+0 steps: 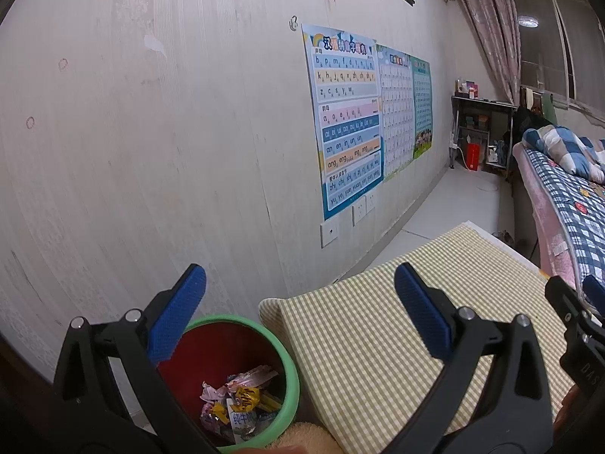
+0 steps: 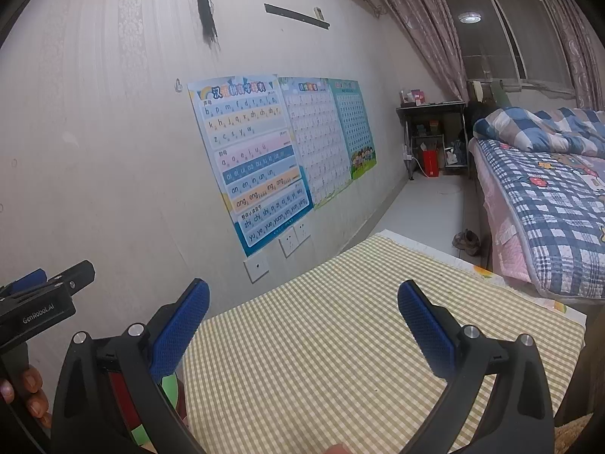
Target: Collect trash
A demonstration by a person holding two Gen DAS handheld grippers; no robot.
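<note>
A round bin with a green rim and red inside stands on the floor against the table's near left corner. Crumpled wrappers lie at its bottom. My left gripper is open and empty, its left finger above the bin's rim. In the right wrist view my right gripper is open and empty above the checked tablecloth. A slice of the bin shows behind its left finger. The left gripper's body appears at the left edge, held by a hand.
A striped wall with learning posters and sockets runs along the left. A bed with a blue checked quilt stands on the right. Far back are a dark shelf table and a curtained window. Shoes lie by the bed.
</note>
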